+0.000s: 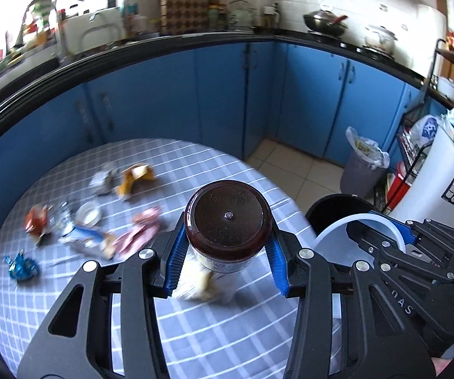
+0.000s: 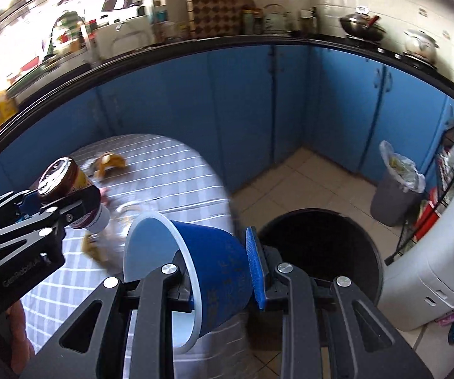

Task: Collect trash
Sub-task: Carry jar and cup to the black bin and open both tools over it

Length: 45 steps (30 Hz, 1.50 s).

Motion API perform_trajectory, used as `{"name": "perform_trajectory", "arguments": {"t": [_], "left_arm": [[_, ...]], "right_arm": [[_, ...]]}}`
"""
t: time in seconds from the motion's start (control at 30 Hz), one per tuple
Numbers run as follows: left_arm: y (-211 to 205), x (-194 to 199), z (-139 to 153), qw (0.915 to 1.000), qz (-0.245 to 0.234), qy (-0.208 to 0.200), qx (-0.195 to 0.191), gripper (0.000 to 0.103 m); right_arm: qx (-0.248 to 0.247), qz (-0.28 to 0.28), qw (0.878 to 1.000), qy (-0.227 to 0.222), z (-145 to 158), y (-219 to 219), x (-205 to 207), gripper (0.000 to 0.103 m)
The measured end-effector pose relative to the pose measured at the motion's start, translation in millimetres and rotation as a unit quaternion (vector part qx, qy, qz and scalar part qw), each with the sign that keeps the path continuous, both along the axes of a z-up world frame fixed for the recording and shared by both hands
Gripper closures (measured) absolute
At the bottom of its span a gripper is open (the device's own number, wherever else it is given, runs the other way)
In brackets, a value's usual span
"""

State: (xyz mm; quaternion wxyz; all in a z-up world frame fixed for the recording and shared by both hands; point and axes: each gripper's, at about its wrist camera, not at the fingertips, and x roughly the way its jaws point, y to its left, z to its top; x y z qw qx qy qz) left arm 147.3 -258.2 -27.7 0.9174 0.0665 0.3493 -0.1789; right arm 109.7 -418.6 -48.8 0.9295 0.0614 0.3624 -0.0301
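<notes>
From the left wrist, our left gripper [image 1: 227,262] pinches a jar [image 1: 228,221] above the table [image 1: 195,331]; several wrappers [image 1: 84,224] are not yet collected.

From the right wrist, our right gripper [image 2: 220,271] clamps a blue cup [image 2: 208,265] beside the black bin [image 2: 321,246]. Neither is dropped yet.

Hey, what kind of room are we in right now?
Most likely a home kitchen. A dark countertop runs along blue cabinets, a wok and a pot sit on the stove at the far right, and a lined grey waste bin stands on the tiled floor.
</notes>
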Motion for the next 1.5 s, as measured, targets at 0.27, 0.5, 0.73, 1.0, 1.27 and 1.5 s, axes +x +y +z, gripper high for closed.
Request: {"name": "perform_trajectory", "arguments": {"t": [0.27, 0.5, 0.73, 1.0, 1.27, 1.5], "left_arm": [[-49, 12, -1, 0.9994, -0.034, -0.005, 0.005, 0.056], [-74, 16, -2, 0.9987, -0.050, -0.009, 0.008, 0.056], [-87, 15, 1, 0.9982, -0.058, -0.011, 0.007, 0.056], [-105, 10, -2, 0.9968, -0.079, -0.007, 0.009, 0.056], [-128, 2, 9, 0.9938, -0.106, -0.033, 0.005, 0.040], [-135, -7, 12, 0.9921, -0.112, -0.055, 0.007, 0.033]], "right_arm": [[0.008, -0.055, 0.998, 0.023, -18, -53, 14, 0.077], [0.024, -0.077, 0.995, 0.051, -36, -74, 23, 0.075], [0.032, -0.103, 0.993, 0.046, -41, -88, 15, 0.014], [0.032, -0.126, 0.991, 0.042, -45, -103, 1, 0.014], [0.045, -0.140, 0.989, 0.033, -46, -118, -7, 0.014], [0.050, -0.139, 0.989, 0.031, -47, -118, -10, 0.014]]}}
